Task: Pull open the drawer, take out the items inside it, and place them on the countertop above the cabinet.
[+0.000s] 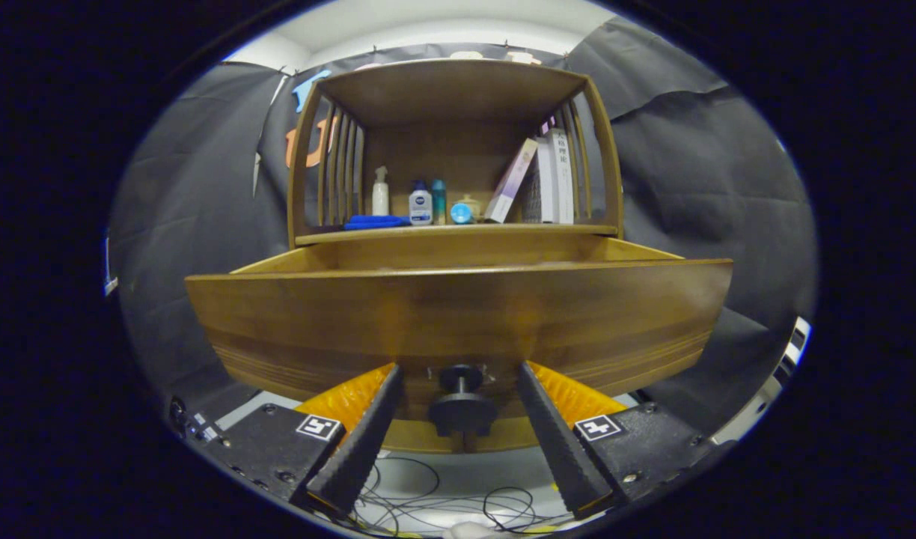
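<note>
Gripper view, looking forward along the two fingers at a wooden cabinet (458,97). The claw (459,374) stands open: its fingers (368,427) are spread apart to either side of the round dark knob (462,408) on the drawer front, and neither finger touches the knob. The knob lies between the fingertips, slightly nearer than the drawer face.

The drawer (458,314) is pulled out from the cabinet toward the camera; its broad front panel spans the space just beyond the fingers, and the top edges of its two side walls run back to the cabinet body. The inside of the drawer is hidden behind the front panel, so its contents cannot be told.

Above the drawer lies the table (458,232), the flat wooden top of the cabinet, enclosed by a slatted hutch with a roof board. On it, from left to right, rest a flat blue item (376,221), a white spray bottle (381,193), a white bottle with a dark cap (420,203), a teal bottle (438,201) just beside it, a small round blue item (462,214), and a small tan jar (469,203) behind that. To the right stand several books (548,180); the leftmost one (512,181) leans against the others, which are upright.

Below the drawer and between the fingers, thin dark cables (443,501) lie looped on a pale floor. Dark cloth hangs behind and beside the cabinet.
</note>
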Demonstrator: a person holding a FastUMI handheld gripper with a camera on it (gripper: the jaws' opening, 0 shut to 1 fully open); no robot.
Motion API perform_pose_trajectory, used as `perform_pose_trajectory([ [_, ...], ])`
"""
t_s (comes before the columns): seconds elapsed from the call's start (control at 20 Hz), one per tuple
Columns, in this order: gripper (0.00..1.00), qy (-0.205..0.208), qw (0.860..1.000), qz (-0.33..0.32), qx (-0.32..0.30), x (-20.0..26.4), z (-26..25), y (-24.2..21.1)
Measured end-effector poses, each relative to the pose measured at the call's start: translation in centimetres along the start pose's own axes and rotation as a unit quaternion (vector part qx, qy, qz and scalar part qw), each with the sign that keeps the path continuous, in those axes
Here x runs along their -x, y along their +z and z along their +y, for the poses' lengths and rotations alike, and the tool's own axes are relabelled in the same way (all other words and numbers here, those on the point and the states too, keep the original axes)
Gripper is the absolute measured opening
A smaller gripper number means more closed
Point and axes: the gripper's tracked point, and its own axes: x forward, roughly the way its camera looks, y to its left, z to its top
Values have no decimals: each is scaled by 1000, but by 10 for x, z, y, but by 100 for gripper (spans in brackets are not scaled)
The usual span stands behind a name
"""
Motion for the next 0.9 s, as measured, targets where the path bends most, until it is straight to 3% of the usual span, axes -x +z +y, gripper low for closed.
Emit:
perform_pose_trajectory([
  [0.25,99,0,1000,-24,5,-1,1,1],
  [0.9,99,16,1000,-5,8,-23,-6,11],
])
